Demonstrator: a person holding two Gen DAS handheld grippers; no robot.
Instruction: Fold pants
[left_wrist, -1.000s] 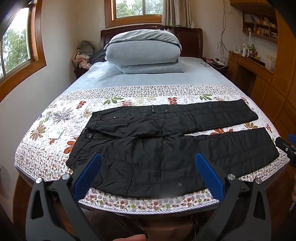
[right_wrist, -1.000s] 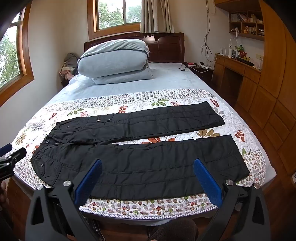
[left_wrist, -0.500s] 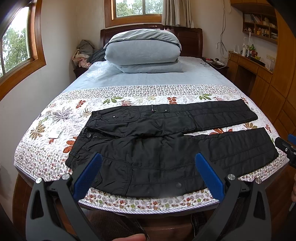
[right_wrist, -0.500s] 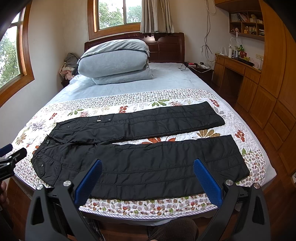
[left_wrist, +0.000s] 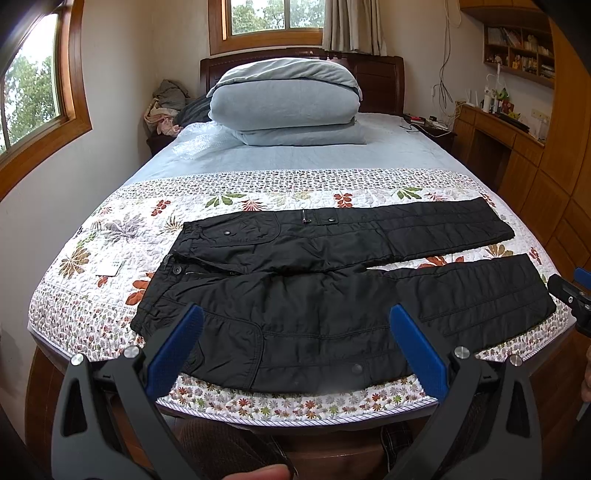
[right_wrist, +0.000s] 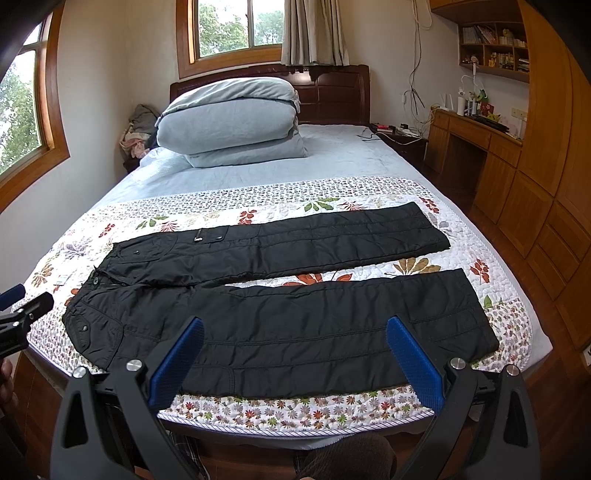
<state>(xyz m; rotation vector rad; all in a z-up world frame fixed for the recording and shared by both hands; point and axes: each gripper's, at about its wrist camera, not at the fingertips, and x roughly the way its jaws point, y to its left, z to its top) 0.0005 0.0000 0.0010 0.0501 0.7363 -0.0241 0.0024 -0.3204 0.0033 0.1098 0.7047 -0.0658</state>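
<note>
Pants (left_wrist: 332, 288) lie flat across the quilt (left_wrist: 110, 236) at the near end of the bed (left_wrist: 295, 155), waist at 9 o'clock, legs toward 3 o'clock, spread apart. Folded blanket (left_wrist: 284, 103) at 12 o'clock by the headboard. Desk (right_wrist: 476, 136) at 2 o'clock.

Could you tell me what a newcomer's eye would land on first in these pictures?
Probably the black pants, spread flat with legs apart across the floral quilt at the bed's near end. Next, the folded pale blue duvet stacked by the headboard. Both grippers, left and right, hang open in the foreground.
</note>
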